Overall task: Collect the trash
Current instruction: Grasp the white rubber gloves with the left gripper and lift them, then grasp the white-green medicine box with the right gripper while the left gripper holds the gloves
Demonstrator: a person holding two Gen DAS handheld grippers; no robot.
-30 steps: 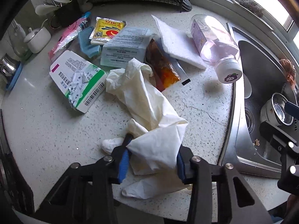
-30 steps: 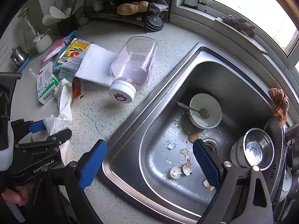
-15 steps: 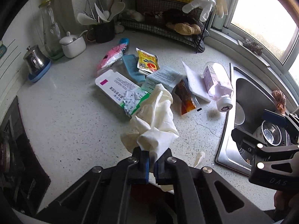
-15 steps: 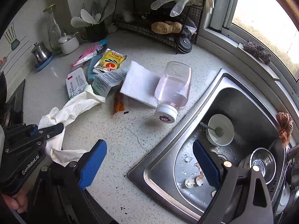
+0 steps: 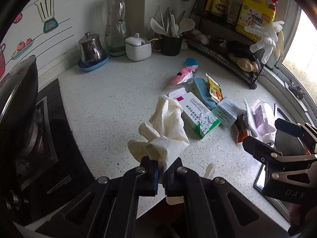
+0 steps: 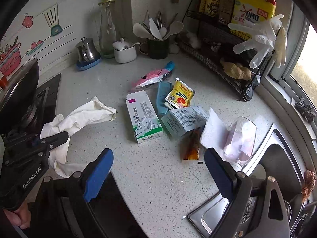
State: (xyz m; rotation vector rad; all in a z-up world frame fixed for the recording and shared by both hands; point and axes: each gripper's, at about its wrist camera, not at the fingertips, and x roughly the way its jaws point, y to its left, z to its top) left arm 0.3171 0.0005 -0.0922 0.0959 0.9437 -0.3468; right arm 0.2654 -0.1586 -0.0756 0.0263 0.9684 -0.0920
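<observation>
My left gripper (image 5: 161, 175) is shut on a crumpled white rubber glove (image 5: 166, 127) and holds it in the air above the speckled counter (image 5: 111, 103). The glove also shows in the right wrist view (image 6: 85, 115), hanging from the left gripper (image 6: 59, 136). My right gripper (image 6: 158, 170) is open and empty above the counter's front edge. Trash lies on the counter: a white-green medicine box (image 6: 142, 117), a pale blue box (image 6: 182, 119), a yellow sachet (image 6: 179, 96), a pink wrapper (image 6: 152, 76), a sauce packet (image 6: 192, 146), a white napkin (image 6: 214, 130) and a tipped plastic jar (image 6: 240, 138).
A gas stove with a dark wok (image 5: 21, 103) is at the left. The steel sink (image 6: 277, 158) is at the right. A kettle (image 5: 91, 49), glass carafe (image 5: 116, 19), sugar pot (image 5: 137, 48), utensil cup (image 5: 171, 43) and wire rack (image 5: 227, 45) with bottles line the back wall.
My left gripper closed on the glove and lifted it off the counter, pulling back and to the left. My right gripper drew back from the sink to the counter's front, still open.
</observation>
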